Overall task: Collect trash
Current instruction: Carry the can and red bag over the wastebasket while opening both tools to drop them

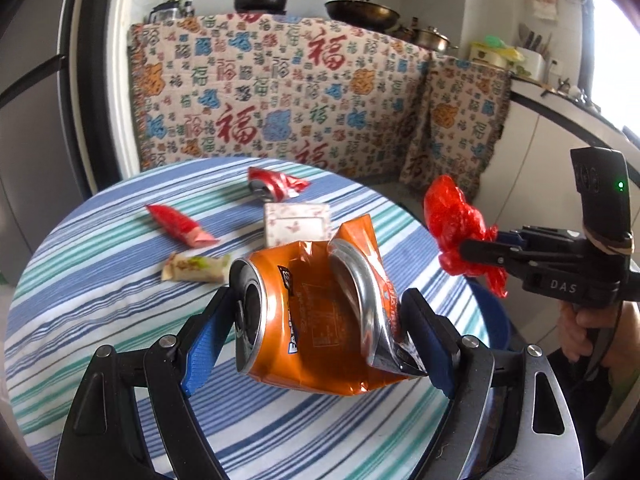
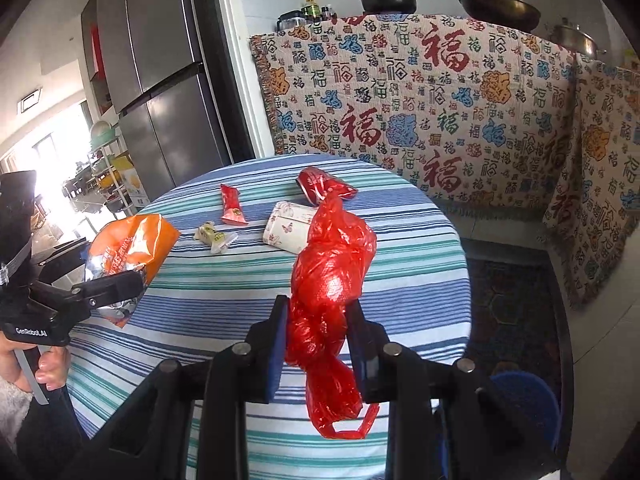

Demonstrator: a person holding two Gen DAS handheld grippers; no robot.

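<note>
My left gripper [image 1: 320,304] is shut on a crushed orange can [image 1: 312,320] and holds it above the striped table [image 1: 100,280]. From the right wrist view that can [image 2: 128,248] and the left gripper [image 2: 116,280] hang over the table's left edge. My right gripper [image 2: 318,308] is shut on a crumpled red plastic bag [image 2: 336,252]; the same bag [image 1: 452,216] and gripper [image 1: 464,252] are off the table's right edge. On the cloth lie a crushed red can [image 2: 320,186], a red wrapper [image 2: 232,208], a pale candy wrapper [image 2: 214,236] and a small butterfly-print box [image 2: 288,228].
A blue round container [image 2: 524,400] sits low beside the table at the near right. A patterned cloth [image 2: 420,120] covers the counter behind, with pots on top. A grey fridge [image 2: 168,80] stands at the back left. A hand [image 2: 48,364] grips the left handle.
</note>
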